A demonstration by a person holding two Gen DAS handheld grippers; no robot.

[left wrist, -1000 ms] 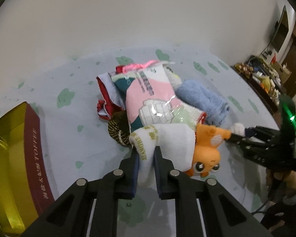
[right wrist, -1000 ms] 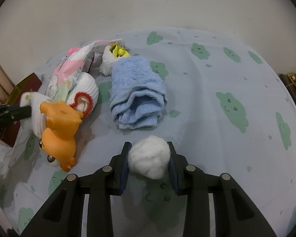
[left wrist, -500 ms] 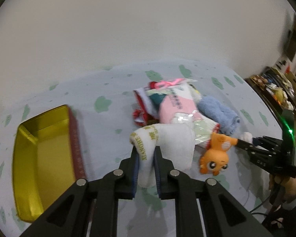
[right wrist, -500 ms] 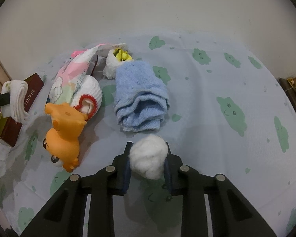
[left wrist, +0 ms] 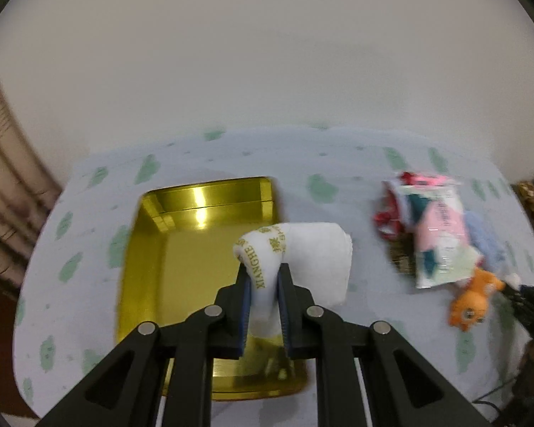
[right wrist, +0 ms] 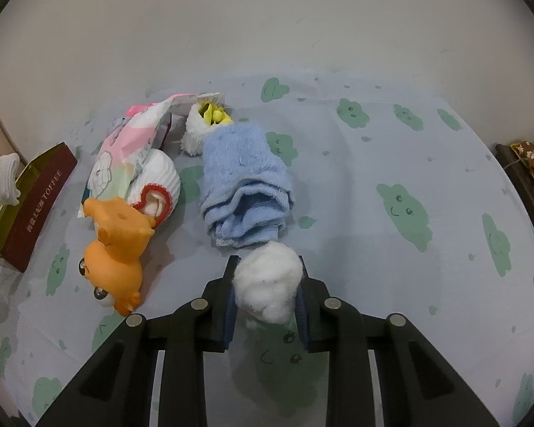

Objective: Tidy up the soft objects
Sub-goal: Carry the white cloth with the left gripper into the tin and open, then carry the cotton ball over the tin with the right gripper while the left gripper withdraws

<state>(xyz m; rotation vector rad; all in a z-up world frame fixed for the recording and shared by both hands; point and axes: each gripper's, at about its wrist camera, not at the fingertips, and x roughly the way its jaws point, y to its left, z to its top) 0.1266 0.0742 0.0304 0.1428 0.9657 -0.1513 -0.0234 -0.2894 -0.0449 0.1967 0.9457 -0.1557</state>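
Over on the left, the open gold-lined rectangular tin (left wrist: 181, 249) with its maroon side lettered "TOFFEE" sits on the pale blue worktop (left wrist: 302, 163) printed with green clouds. Above the tin's right half hangs the left gripper (left wrist: 264, 284), its black fingers with blue pads clamped tight on a rolled white towel (left wrist: 302, 256) with green-gold lettering; the roll bulges out to the right of the pads, soft and creased, its printed band curling over the top.

Moving right, there's the heap: a pink, white and green plastic-wrapped soft pack (right wrist: 124, 156) lying over a white sock with a red cuff (right wrist: 160, 185), and in front of them a glossy orange squishy animal toy (right wrist: 114, 245) on its side. Behind, a small white fluffy pouch with yellow inside (right wrist: 199, 128) touches the far end of a loosely rolled light blue fleecy towel (right wrist: 245, 181), its folds open toward the camera.

Just in front of that towel, the right gripper (right wrist: 265, 291) pinches a white fluffy cotton ball (right wrist: 267, 281), lumpy and squeezed between the blue pads, close above the worktop. Those jaws have just been closing in on it.
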